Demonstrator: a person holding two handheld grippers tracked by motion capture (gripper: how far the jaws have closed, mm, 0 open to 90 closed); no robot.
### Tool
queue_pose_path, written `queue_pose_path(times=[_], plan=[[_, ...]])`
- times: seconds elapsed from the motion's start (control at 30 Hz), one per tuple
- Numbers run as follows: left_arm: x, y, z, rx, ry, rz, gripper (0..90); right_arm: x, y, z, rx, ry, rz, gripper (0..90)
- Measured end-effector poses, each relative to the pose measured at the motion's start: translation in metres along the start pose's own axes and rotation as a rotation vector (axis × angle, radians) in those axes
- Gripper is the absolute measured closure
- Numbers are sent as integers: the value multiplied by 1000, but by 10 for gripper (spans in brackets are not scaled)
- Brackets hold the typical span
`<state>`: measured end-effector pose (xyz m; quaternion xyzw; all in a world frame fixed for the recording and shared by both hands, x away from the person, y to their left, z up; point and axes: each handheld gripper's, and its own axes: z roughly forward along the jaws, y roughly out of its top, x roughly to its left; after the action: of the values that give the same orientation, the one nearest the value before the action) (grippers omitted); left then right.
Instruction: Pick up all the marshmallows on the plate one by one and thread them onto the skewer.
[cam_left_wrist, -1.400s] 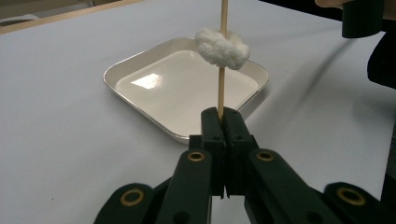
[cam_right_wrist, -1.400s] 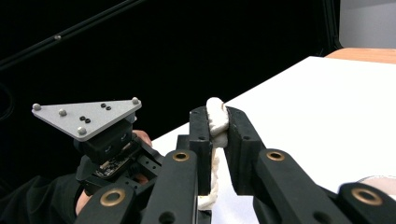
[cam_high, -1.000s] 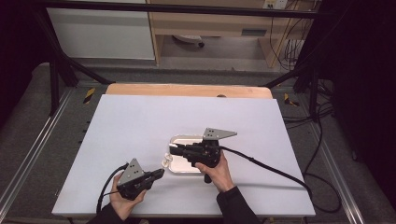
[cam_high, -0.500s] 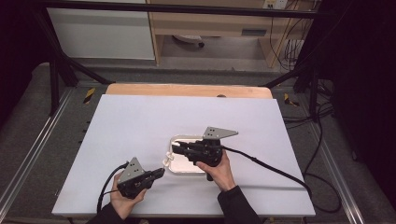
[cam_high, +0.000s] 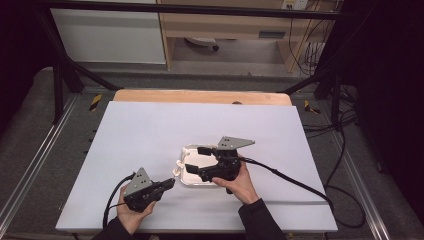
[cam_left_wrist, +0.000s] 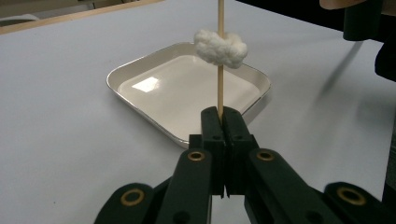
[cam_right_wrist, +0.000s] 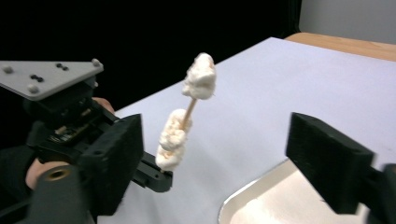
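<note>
Colour-wise it's a pretty muted scene. The table (cam_high: 150, 135) is covered in plain pale lavender-white with no pattern, and a light wood strip (cam_high: 200, 96) runs along its far edge. The tray (cam_left_wrist: 140, 77) is glossy white with a slightly silvery rim. The skewer (cam_left_wrist: 220, 91) is pale tan wood, and the fluffy pieces (cam_right_wrist: 200, 77) stuck on it are off-white, a bit creamy. Both the left gripper (cam_high: 172, 182) and the right gripper (cam_high: 197, 159) are matte black with grey plates on top; brass-coloured rings dot the left one's jaws. The cables (cam_high: 295, 179) are black, and the surroundings are dark.
</note>
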<state>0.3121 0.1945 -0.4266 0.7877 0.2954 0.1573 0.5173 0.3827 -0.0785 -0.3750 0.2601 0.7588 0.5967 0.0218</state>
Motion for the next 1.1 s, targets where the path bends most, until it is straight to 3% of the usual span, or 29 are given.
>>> queue_pose_path(times=[0.27, 0.47, 0.67, 0.77, 0.93, 1.1], plan=[[3, 1, -1, 2, 2, -14, 892, -9, -8, -10, 109, -97, -45, 77], [5, 3, -1, 15, 3, -15, 892, -23, -20, -25, 183, -184, -35, 29], [7, 6, 0, 42, 3, -23, 891, -41, -34, -48, 207, -230, -20, 8], [9, 8, 1, 60, 1, -31, 891, -49, -41, -59, 230, -275, -16, 8], [13, 13, 3, 88, 0, -39, 890, -58, -52, -79, 257, -319, -26, 8], [15, 21, 7, 109, -2, -45, 890, -66, -65, -97, 265, -354, -3, 8]])
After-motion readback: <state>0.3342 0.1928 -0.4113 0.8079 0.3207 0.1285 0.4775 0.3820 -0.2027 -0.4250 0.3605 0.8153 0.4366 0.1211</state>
